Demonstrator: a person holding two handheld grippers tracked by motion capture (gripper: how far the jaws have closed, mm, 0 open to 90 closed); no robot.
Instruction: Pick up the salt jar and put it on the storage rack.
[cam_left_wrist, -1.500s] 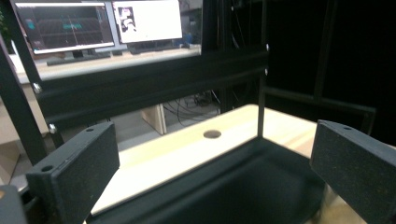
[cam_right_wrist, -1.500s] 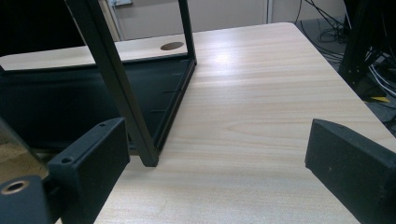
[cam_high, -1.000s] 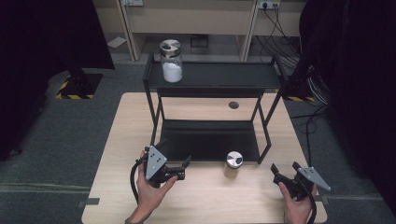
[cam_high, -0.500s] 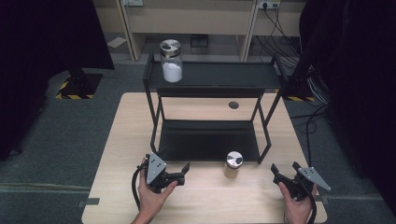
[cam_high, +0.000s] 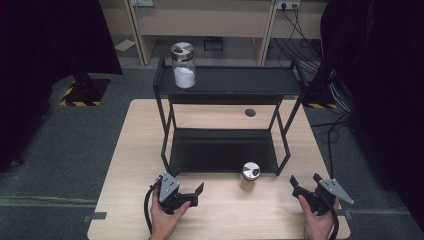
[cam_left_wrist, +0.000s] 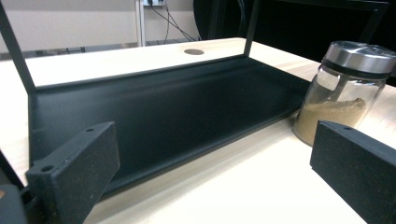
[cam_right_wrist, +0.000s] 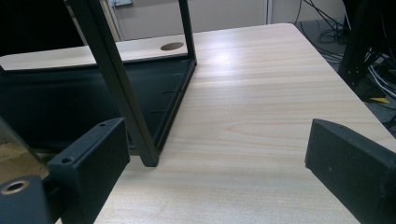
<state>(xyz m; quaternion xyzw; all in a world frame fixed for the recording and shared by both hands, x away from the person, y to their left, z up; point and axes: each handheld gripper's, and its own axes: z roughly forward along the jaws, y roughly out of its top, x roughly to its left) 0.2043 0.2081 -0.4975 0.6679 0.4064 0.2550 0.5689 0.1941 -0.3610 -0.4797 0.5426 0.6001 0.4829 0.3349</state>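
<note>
Jar of brown powder (cam_high: 249, 176) stands upright at the rack's (cam_high: 227, 152) front edge, between both grippers. Left gripper (cam_high: 192, 192), jaws wide and empty, points toward it; right gripper (cam_high: 305, 182), also wide and empty, sits about as near, by the table's (cam_high: 125, 150) right edge.

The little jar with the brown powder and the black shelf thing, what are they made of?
The small clear jar of tan powder looks like glass: you can see the powder through its shiny wall. Its silver round lid looks like brushed metal, shiny grey. The black two-level shelf rack is probably painted metal, with thin straight bars and a smooth matte tray.
</note>
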